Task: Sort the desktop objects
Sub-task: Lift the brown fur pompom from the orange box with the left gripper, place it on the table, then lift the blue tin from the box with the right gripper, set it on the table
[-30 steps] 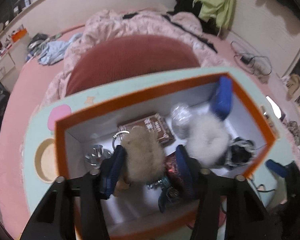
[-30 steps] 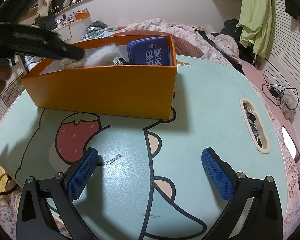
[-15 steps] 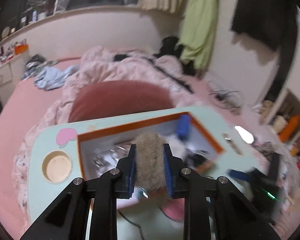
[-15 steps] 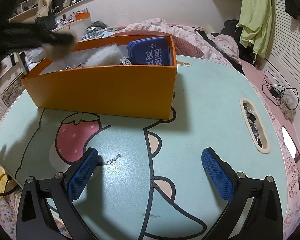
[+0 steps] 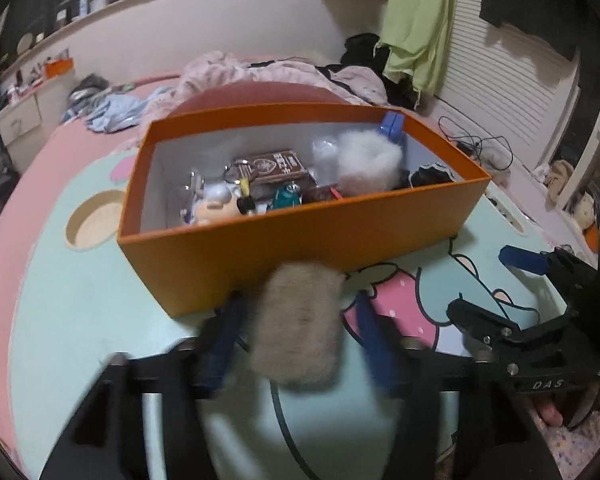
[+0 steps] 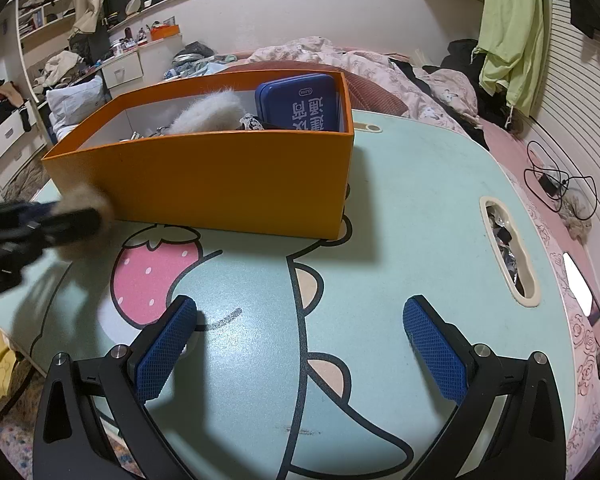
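Messy bedroom all round, with a pale green cartoon-print desk [image 6: 400, 208] sitting over the bed and an orange box [image 5: 300, 236] parked on it toward 12 o'clock.

Progress-wise, I'd say this is early to middle. The box has plenty in it: a white fluffy ball [image 5: 366, 162], a blue tin [image 6: 300, 100] stood on edge at the far right corner, a brown packet [image 5: 274, 166], a keyring, a small teal thing and other bits I can't make out. The one piece visibly out of the box is a beige fluffy puff [image 5: 296, 324], and it looks to hang just above the desk rather than rest on it, right in front of the box's near wall at about 6 o'clock in the left view. So at best one item is on its way to being sorted, and the rest is waiting.

Left tool [image 5: 296, 332] has its blue pads either side of the puff, fairly narrow, squeezing it lightly. It's motion-blurred, so I can't swear how firm the grip is. Right tool [image 6: 300, 344] is spread wide with nothing in it, hovering over the desk at 6 o'clock in its own view.

The puff itself looks soft, greyish-tan, oblong, squashy. Probably weighs nothing.
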`<state>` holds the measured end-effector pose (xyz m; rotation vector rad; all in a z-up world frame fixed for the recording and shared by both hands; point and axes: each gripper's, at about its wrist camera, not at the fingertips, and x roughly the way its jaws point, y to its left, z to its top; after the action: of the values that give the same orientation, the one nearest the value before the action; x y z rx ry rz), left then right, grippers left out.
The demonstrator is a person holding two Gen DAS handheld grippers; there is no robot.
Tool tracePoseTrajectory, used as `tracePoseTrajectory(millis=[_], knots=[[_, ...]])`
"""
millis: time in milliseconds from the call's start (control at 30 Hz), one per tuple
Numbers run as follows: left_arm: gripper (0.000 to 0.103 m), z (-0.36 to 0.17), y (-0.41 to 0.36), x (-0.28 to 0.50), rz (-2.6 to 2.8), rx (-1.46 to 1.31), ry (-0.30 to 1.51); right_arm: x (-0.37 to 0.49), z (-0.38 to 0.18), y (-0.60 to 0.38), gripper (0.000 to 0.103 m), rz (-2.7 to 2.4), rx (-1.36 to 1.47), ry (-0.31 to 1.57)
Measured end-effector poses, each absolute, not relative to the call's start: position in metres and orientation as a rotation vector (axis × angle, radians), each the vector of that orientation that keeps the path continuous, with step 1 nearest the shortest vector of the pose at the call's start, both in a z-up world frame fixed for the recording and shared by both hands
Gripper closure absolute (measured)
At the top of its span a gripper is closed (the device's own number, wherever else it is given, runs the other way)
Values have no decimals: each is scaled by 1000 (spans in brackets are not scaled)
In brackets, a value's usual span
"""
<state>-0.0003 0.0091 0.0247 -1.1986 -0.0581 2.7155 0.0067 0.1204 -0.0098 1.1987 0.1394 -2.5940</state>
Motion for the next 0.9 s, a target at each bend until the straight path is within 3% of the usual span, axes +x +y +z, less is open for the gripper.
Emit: tracePoseTrajectory(millis=[100,267,900], knots=[[14,24,12,12,2692,-1176,-20,6,-10,122,0,-2594,1199,139],[0,9,20,18,2737,-1235,150,6,-9,123,0,-2593,1199,139],[0,4,17,15,2737,-1246,122,9,-10,126,0,-2593,1200,142]])
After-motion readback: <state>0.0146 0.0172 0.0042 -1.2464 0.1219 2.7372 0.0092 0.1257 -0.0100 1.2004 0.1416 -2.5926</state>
